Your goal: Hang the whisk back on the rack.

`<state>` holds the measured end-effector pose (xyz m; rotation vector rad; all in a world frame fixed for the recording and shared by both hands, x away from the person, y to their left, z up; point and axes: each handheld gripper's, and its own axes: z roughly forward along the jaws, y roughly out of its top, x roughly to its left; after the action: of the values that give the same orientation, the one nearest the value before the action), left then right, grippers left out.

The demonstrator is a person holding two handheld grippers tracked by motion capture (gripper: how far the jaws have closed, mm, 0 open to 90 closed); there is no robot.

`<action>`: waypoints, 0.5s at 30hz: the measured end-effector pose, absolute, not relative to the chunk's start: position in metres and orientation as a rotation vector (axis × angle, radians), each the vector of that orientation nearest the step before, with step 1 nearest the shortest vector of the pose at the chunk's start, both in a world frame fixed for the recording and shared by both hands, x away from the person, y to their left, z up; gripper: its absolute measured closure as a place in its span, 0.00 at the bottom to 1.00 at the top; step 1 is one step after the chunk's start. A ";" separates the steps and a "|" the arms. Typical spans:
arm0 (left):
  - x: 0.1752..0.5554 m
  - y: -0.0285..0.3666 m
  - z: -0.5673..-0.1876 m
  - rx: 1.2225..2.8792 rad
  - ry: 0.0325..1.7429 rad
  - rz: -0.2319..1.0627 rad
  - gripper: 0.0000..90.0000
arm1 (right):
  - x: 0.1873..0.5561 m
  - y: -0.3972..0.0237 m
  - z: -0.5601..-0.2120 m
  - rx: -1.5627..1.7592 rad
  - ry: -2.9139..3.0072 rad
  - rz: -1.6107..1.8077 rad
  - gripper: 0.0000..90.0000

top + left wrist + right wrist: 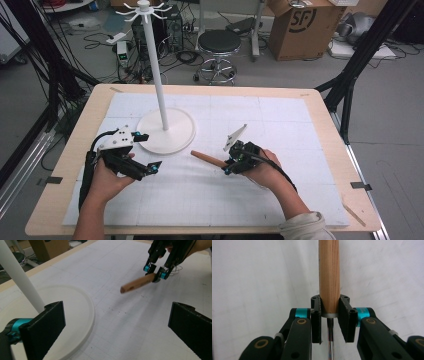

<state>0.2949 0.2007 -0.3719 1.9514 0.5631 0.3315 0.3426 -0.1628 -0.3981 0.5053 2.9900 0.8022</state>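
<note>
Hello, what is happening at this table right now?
A person works at a table with a gripper in each hand. The right gripper is shut on a wooden handle, which sticks out toward the white stand; the rest of the tool is hard to make out. The left gripper is open with nothing between its jaws, beside the stand's round base.

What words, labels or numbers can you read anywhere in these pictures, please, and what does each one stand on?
"SF": black letters inside a ring on the side of the cardboard box on the floor beyond the table, in the high view.
The small green display on the device on the floor by the cables is too small to read.
Nothing readable on the wooden handle, the white stand or the grippers.
</note>
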 end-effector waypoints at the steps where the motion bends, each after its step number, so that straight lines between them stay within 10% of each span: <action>1: 0.295 0.201 -0.372 1.953 0.563 0.335 0.02 | 0.343 -0.165 -0.393 0.508 2.973 0.849 0.83; 15: 0.294 0.201 -0.371 1.935 0.565 0.333 0.02 | 0.356 -0.167 -0.321 0.458 2.778 1.321 0.83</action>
<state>0.2937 0.2014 -0.3708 1.9352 0.5646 0.3333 0.3564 -0.1672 -0.3208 0.4582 2.7784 1.3206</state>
